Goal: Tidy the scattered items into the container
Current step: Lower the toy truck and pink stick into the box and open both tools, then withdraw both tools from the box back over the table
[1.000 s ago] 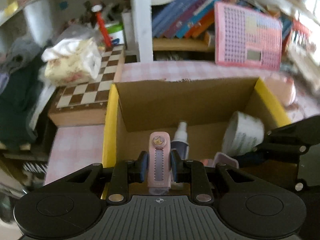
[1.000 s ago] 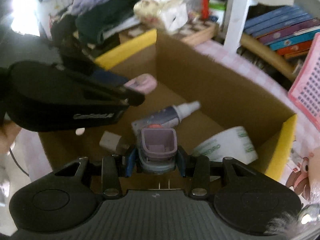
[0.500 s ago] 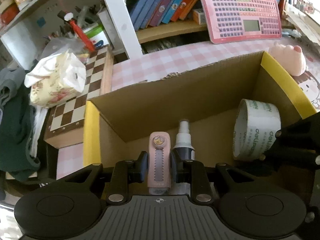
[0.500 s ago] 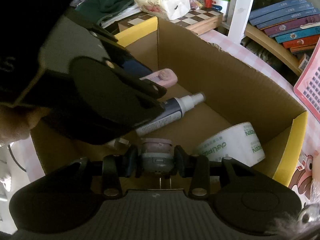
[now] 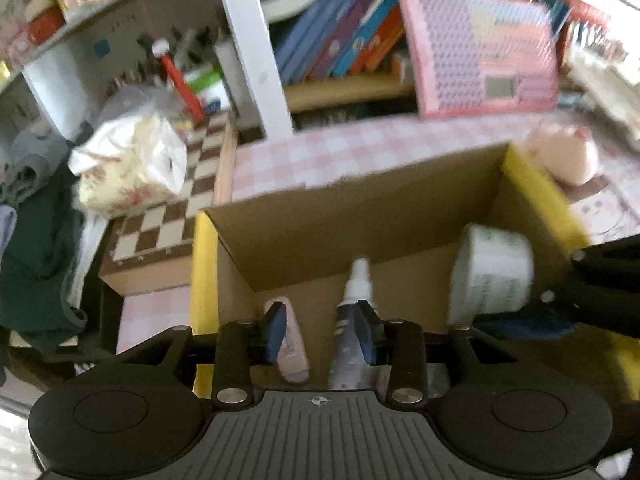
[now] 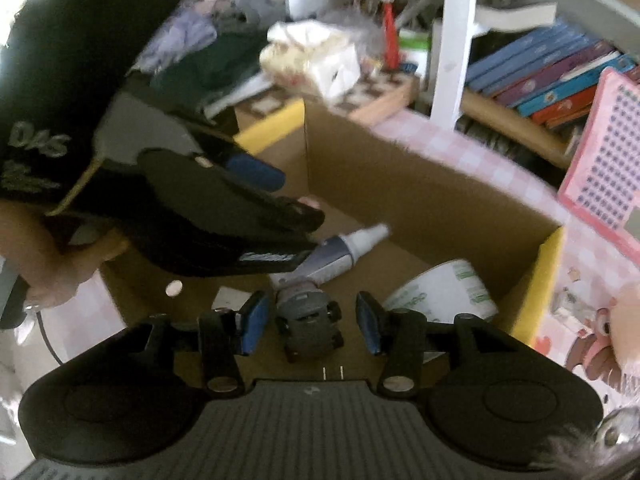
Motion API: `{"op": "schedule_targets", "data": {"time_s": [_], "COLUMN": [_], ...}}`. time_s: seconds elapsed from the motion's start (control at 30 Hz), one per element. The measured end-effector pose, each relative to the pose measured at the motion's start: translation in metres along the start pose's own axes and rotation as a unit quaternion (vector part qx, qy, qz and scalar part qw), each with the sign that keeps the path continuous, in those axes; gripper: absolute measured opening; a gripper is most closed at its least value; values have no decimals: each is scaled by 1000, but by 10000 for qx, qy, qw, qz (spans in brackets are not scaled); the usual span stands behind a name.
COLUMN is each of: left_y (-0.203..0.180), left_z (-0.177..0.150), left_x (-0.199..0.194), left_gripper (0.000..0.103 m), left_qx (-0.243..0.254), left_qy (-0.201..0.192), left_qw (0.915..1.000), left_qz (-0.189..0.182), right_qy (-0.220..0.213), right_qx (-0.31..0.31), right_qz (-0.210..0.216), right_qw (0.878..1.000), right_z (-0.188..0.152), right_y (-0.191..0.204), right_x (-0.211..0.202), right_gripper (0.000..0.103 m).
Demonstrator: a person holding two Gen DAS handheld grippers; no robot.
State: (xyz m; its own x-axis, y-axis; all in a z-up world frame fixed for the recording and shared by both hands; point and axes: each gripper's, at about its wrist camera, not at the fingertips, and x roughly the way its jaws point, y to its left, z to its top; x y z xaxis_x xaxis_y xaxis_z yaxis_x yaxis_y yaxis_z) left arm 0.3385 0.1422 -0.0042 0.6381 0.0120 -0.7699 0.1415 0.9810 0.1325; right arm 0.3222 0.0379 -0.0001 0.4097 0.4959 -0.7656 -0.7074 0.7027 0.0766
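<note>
The cardboard box (image 5: 360,208) with yellow flaps lies under both grippers. My left gripper (image 5: 320,332) hovers inside it, its jaws opening and nothing pressed between the pads. A pink clip-like case (image 5: 296,346) lies on the box floor under the left pad. A spray bottle (image 5: 354,304) lies beside it, and a white tape roll (image 5: 492,276) stands to the right. My right gripper (image 6: 312,328) is also opening. A small grey toy car (image 6: 310,330) sits between its pads on the box (image 6: 420,200) floor, apart from both. A hand holds the left gripper (image 6: 296,196) at the left of that view.
A chessboard (image 5: 172,216) with a tissue pack (image 5: 128,168) sits left of the box. Behind it are a white post (image 5: 256,52), books (image 5: 344,40) and a pink toy keyboard (image 5: 480,64). A pink plush (image 5: 564,156) lies to the right. Dark clothes (image 5: 36,248) are piled at the far left.
Both grippers have opened. The pink case has left the left pads and the toy car the right pads; both now rest in the box. Both hands rose a little.
</note>
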Motion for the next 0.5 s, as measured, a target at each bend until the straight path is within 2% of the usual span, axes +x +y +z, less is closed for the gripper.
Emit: {"op": "schedule_targets", "data": {"time_s": [0.03, 0.1, 0.2, 0.33, 0.5], "left_y": [0, -1, -6, -8, -13], "left_z": [-1, -5, -13, -32, -67], "left_x": [-9, -31, -62, -103, -146], "left_gripper": [48, 54, 59, 77, 81], "left_qx": [-20, -60, -114, -348, -487], "left_qy": [-117, -387, -770, -1265, -1584], "left_qw": [9999, 9992, 9968, 9910, 9857], "left_qz": [-2, -27, 156, 253, 317], "right_qy": [-93, -270, -530, -867, -1285], "right_qx": [17, 56, 54, 60, 215], "right_qz": [-29, -59, -175, -368, -663], "right_qw": [10000, 9996, 9984, 9955, 9893], "right_z": [0, -2, -8, -23, -51], "right_y": [1, 4, 11, 21, 39], "right_x": [-7, -20, -41, -68, -102], "right_gripper": [47, 47, 47, 48, 49]}}
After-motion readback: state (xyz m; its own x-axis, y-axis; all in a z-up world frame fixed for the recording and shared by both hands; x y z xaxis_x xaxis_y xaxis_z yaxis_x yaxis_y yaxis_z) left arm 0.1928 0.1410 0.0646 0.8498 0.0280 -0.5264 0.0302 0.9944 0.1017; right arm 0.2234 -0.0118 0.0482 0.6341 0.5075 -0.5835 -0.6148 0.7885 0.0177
